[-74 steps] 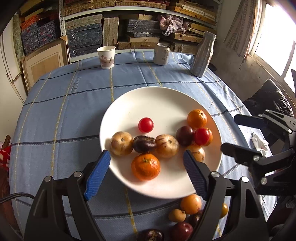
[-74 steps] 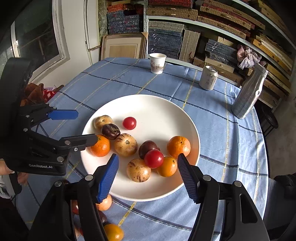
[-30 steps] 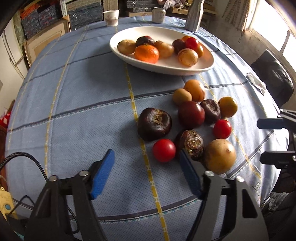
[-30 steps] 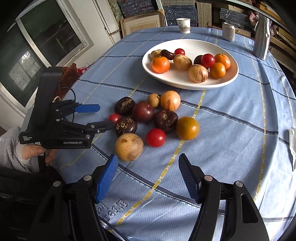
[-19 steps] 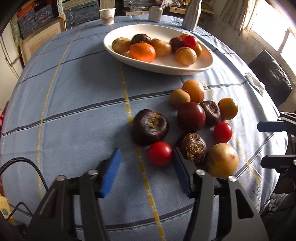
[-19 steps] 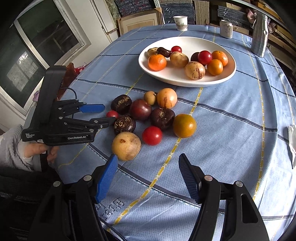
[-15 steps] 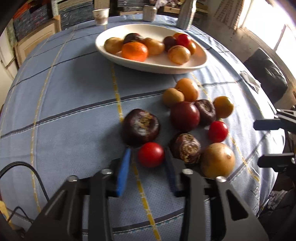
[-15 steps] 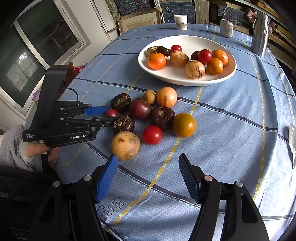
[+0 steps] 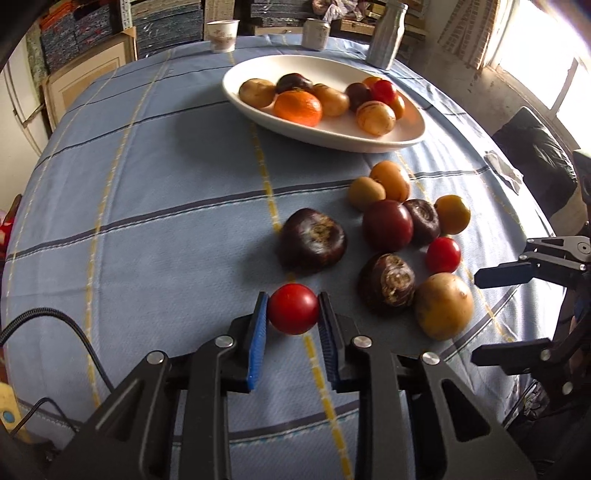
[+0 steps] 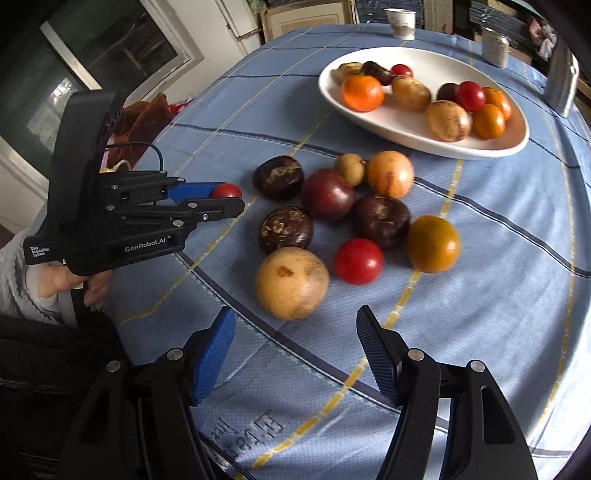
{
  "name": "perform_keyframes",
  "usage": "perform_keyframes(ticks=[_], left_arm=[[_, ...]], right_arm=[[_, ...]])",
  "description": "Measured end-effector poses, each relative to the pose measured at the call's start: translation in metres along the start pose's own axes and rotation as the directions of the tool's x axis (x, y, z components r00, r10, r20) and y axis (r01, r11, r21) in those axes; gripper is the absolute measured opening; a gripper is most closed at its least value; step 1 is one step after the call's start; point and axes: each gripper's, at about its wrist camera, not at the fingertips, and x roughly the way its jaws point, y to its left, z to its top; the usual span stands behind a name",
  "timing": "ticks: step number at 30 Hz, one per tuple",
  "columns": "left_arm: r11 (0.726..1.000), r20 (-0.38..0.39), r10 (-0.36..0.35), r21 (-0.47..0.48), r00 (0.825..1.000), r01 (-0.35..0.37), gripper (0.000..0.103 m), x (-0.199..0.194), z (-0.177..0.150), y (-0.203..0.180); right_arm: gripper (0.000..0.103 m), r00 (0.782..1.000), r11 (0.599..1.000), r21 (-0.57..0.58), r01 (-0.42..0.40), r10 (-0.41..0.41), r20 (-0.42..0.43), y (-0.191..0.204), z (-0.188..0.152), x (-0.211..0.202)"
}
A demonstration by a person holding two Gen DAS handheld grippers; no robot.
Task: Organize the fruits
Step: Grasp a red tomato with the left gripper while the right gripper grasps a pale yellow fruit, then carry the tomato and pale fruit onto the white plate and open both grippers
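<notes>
My left gripper (image 9: 292,312) is shut on a small red tomato (image 9: 293,308) low over the blue checked tablecloth; in the right wrist view the same tomato (image 10: 226,191) shows between the left gripper's (image 10: 231,199) blue pads. A cluster of loose fruit lies beside it: dark brown fruits (image 9: 313,240), a dark red plum (image 9: 387,224), another red tomato (image 10: 358,260), a yellow-orange fruit (image 10: 433,243) and a big tan fruit (image 10: 291,282). My right gripper (image 10: 295,350) stands open just short of the tan fruit, holding nothing. A white plate (image 9: 369,142) with several fruits sits farther back.
At the table's far edge stand a paper cup (image 9: 221,35), a tin can (image 9: 316,34) and a grey bottle (image 9: 386,48). A person's hand (image 10: 70,282) holds the left gripper at the table's left rim. Shelves and a window surround the round table.
The left gripper's jaws have shut onto the small red tomato. The right gripper has come closer and lower toward the tan fruit, still open.
</notes>
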Motion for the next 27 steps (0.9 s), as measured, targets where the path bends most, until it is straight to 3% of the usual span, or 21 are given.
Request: perform_keyframes(ticks=[5,9,11,18,27], left_arm=[[1.0,0.0,0.007,-0.015,1.0,-0.007,0.025,-0.005,-0.004,0.007],[1.0,0.004,0.009,-0.013,1.0,-0.009,0.026,-0.009,-0.006,0.007],[1.0,0.003,0.011,-0.012,1.0,-0.011,0.026,-0.009,-0.007,0.007],[1.0,-0.001,0.016,-0.012,1.0,-0.016,0.026,-0.011,-0.007,0.009],[1.0,0.033,-0.007,-0.008,0.999,0.007,0.026,-0.017,0.009,-0.002]], right_arm=[[0.064,1.0,1.0,0.0,-0.009,0.009,-0.006,0.003,0.004,0.01],[0.056,1.0,0.999,0.034,-0.019,0.019,-0.004,-0.002,0.008,0.017],[0.047,1.0,0.999,0.037,-0.015,0.015,0.003,-0.004,0.009,0.021],[0.045,1.0,0.999,-0.022,0.026,-0.025,0.014,0.006,0.014,0.023],[0.045,0.99,0.993,-0.022,0.119,-0.116,0.083,-0.009,0.002,-0.014]])
